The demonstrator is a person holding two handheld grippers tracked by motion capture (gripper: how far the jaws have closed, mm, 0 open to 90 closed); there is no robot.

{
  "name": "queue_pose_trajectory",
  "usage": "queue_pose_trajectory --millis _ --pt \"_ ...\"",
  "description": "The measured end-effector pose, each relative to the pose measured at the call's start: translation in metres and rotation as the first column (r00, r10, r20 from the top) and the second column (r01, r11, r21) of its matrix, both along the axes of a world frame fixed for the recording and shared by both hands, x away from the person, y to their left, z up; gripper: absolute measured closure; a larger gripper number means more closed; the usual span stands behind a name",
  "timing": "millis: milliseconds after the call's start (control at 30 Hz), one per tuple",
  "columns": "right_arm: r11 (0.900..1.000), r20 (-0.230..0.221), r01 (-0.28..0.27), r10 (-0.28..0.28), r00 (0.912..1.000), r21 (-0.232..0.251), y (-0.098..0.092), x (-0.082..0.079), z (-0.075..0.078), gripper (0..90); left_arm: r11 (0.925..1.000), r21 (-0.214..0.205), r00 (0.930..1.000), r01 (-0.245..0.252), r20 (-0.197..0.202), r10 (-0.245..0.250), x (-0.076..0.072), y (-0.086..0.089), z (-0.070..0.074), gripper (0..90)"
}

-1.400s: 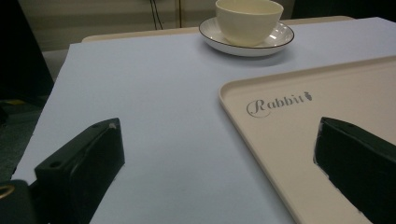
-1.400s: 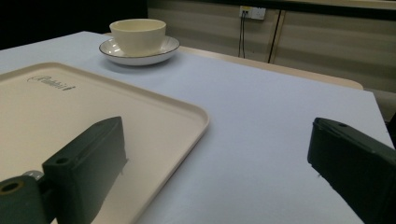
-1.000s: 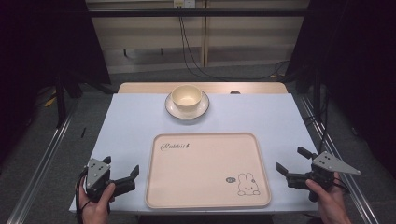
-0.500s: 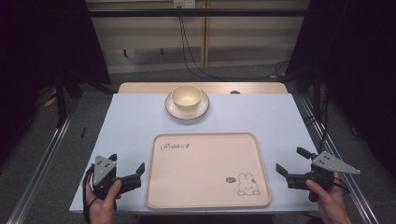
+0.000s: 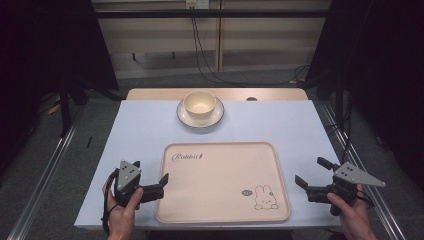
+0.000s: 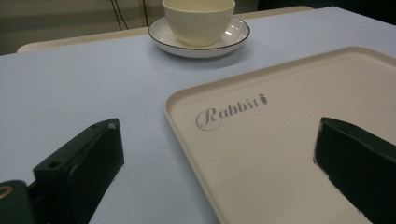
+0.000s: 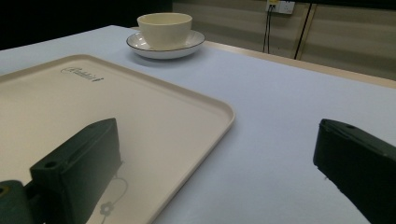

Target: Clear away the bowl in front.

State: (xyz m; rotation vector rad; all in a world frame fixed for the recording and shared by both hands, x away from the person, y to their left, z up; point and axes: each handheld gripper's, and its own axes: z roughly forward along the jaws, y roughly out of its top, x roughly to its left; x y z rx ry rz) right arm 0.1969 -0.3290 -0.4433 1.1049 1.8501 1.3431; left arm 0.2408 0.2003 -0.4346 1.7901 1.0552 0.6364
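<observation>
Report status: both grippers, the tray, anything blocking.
Left gripper open, jaws straddling the tray's left edge. Right gripper open beside its right edge, not touching. Tray empty; bowl on saucer beyond it, nothing blocking.

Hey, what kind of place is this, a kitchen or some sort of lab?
Probably a lab or recording workspace, not a kitchen. The table stands between dark curtains with cables hanging behind it, and it holds just a staged tray and a bowl on a saucer.
</observation>
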Motion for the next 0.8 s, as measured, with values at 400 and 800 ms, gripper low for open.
queue_pose_trajectory --millis 400,800 --pt "1.0 0.0 0.0 0.0 1.0 -0.009 0.0 0.0 0.0 1.0 0.9985 -0.044 0.9991 0.032 0.028 -0.031 0.036 -0.019 0.019 1.3" --pt "0.9999 -0.007 -0.013 0.013 0.9999 -0.003 0.001 0.001 -0.001 1.2 0.9974 -0.05 0.9986 0.052 0.008 -0.052 0.062 -0.029 0.024 1.6"
